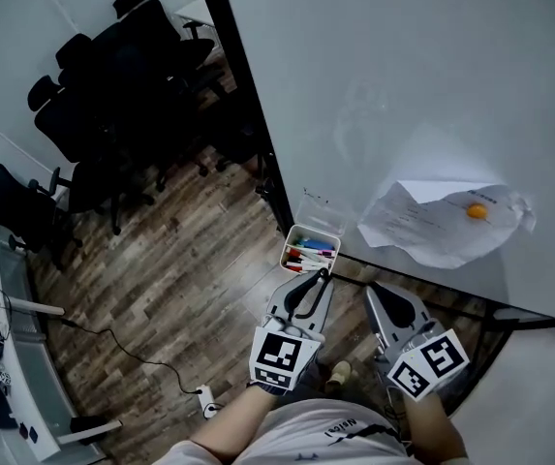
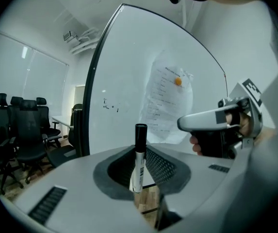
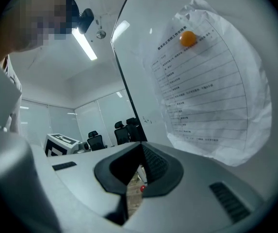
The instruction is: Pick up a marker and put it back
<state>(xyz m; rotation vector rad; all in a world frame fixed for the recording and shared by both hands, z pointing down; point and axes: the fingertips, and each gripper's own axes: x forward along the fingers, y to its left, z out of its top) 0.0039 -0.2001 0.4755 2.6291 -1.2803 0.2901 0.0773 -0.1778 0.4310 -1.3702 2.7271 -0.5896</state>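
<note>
Left tool (image 2: pixel 139 177) clamped on a marker (image 2: pixel 139 154): jaws partway apart, pressed on the white barrel. Marker upright, black cap on top, standing above the jaws. Held close before the whiteboard (image 1: pixel 403 85), near the small tray (image 1: pixel 316 232) of coloured markers at its lower edge. Right tool (image 3: pixel 138 181) alongside, all but closed, only a sliver of gap, nothing gripped. Sheet of paper (image 1: pixel 442 223) on the board under an orange magnet (image 1: pixel 477 211).
</note>
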